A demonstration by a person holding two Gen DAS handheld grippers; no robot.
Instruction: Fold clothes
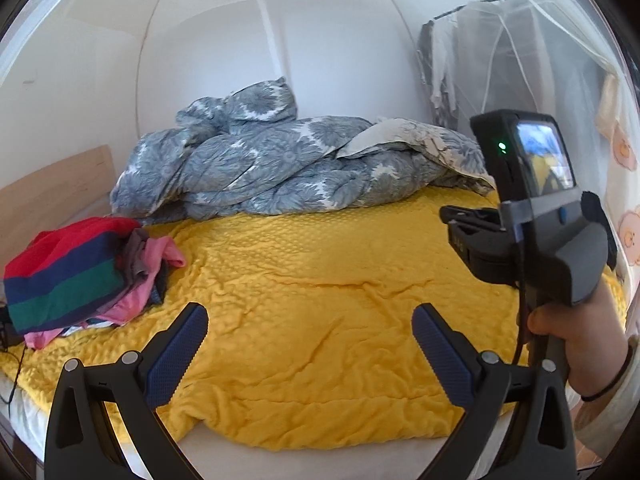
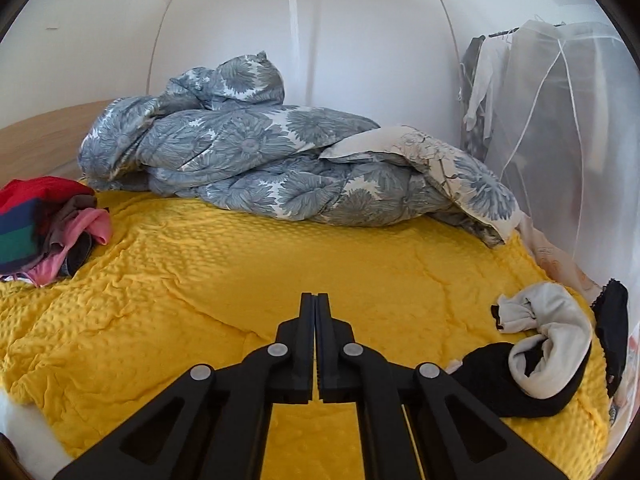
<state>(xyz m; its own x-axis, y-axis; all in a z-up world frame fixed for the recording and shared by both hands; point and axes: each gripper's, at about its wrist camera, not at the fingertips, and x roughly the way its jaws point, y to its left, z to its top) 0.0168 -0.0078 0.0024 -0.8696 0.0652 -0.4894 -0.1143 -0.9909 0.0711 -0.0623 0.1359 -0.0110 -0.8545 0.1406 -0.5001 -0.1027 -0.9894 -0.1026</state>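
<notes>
- Two hand-held grippers are hovering over the yellow bedspread, neither carrying cloth: the left hand-held gripper is standing with its blue pads wide apart, and the right hand-held gripper is sitting with its jaws pressed together on nothing.
- Clothes are lying in two places: a heaped pile at the left edge of the bed, striped piece on top, and a black-and-white garment bunched at the right edge.
- Risk: the right jaws, being together, are going to push the black-and-white garment off the edge unless they are opening before contact.
- Risk: a pinch into the heaped pile is likely catching several layers at once, dragging pink pieces along.
- Risk: the dimpled bedspread is wrinkling easily, and could be getting clamped with a garment.
- The dark item at the far right is possibly another garment; the fisheye rim is smearing it.
</notes>
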